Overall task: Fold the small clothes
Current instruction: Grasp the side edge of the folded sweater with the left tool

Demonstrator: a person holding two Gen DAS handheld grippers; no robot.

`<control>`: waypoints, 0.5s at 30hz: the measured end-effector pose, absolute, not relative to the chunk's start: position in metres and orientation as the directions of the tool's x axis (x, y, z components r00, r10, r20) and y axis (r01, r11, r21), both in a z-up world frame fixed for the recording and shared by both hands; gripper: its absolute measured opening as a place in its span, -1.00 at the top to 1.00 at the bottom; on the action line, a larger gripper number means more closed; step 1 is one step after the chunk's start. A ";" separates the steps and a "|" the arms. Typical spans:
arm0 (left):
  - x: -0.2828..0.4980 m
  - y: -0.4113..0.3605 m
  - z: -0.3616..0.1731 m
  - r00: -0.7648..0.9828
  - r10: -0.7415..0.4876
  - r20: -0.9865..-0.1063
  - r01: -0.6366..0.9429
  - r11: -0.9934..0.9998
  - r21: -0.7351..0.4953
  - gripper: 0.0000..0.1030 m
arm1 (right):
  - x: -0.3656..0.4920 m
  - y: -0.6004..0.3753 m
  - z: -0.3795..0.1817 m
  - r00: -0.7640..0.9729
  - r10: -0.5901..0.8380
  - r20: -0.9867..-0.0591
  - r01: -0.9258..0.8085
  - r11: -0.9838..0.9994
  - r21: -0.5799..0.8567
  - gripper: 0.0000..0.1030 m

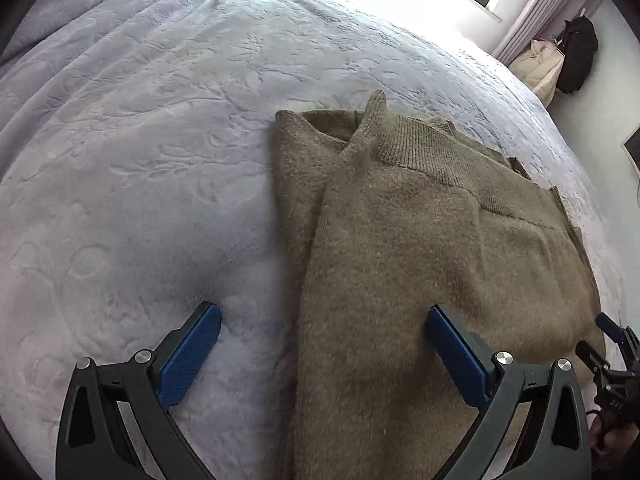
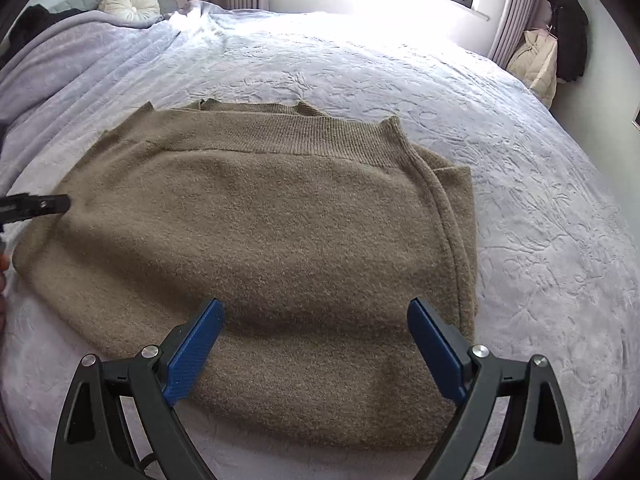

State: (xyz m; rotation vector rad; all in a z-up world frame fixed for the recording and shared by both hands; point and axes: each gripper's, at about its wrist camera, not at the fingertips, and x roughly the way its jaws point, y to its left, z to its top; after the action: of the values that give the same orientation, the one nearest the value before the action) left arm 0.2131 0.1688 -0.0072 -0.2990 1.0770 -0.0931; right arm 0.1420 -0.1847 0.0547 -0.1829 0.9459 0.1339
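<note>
Sweater (image 2: 256, 248) folded on bed (image 2: 520, 160) | under spread right claw (image 2: 316, 320)

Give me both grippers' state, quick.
Left gripper: open, holding nothing, over the sweater's edge.
Right gripper: open, holding nothing, above the sweater.

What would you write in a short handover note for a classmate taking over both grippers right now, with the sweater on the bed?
Left gripper: jaws wide open, holding nothing, low over the sweater's left edge.
Right gripper: jaws wide open, holding nothing, over the near middle of the sweater.
The olive-brown knit sweater lies flat on the pale embossed bedspread, ribbed band at the far side.
Done: the sides appear folded in, with doubled layers along both edges.
Left: probably a final fold, near edge toward the ribbed band, then smoothing. Take the near corners, one per gripper.
</note>
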 end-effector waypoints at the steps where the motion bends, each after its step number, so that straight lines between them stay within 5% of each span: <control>1: 0.219 0.169 -0.009 0.468 -0.237 -0.852 -0.068 0.951 -0.302 -1.00 | 0.142 -0.184 0.055 0.579 0.034 -0.815 -0.195 0.976 -0.099 -0.84; 13: 0.236 0.139 -0.019 0.425 -0.291 -0.857 0.057 0.954 -0.296 -1.00 | 0.207 -0.124 0.039 0.530 0.076 -0.845 -0.271 0.959 -0.083 -0.84; 15: 0.236 0.139 -0.019 0.421 -0.292 -0.859 0.063 0.954 -0.294 -1.00 | 0.229 -0.119 0.028 0.513 0.062 -0.856 -0.261 0.961 -0.087 -1.00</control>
State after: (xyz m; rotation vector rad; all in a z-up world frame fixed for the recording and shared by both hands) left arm 0.2363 0.1392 -0.0192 -0.2305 1.1165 -0.2249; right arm 0.2286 -0.1186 0.0285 -0.2155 1.0153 0.1957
